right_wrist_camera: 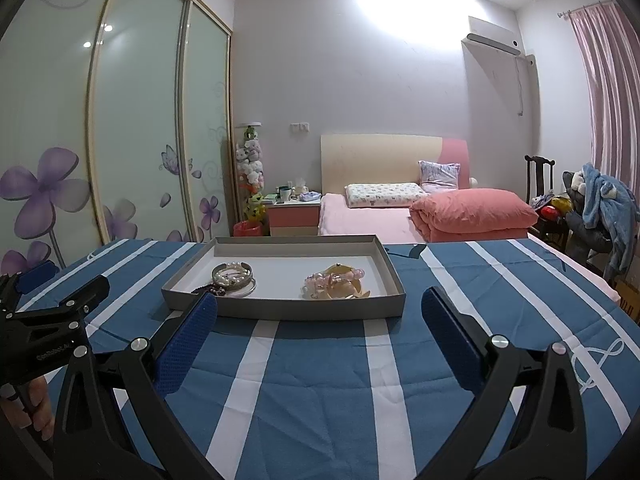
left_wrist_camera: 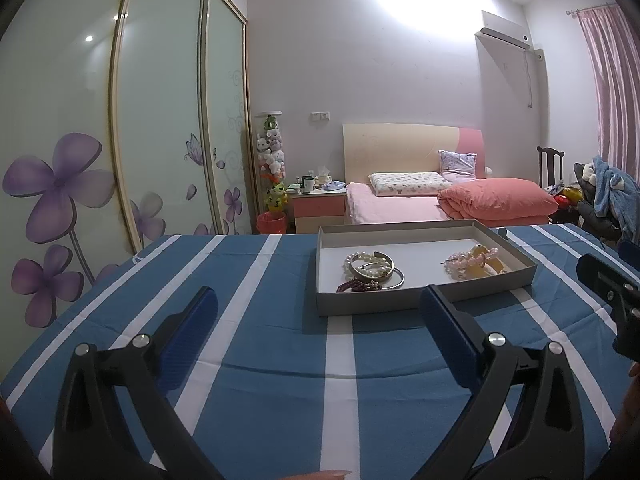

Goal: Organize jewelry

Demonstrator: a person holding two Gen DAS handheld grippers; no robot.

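A shallow grey tray lies on the blue-and-white striped cloth. Its left part holds a pearl bracelet, silver bangles and a dark red bead string. Its right part holds a pink bead bracelet and amber pieces. My left gripper is open and empty, just short of the tray's near wall. My right gripper is open and empty at the tray's near wall. Each gripper shows at the edge of the other's view.
The striped table stretches around the tray. Beyond it stand a pink bed, a nightstand, a sliding flowered wardrobe on the left and a chair with clothes on the right.
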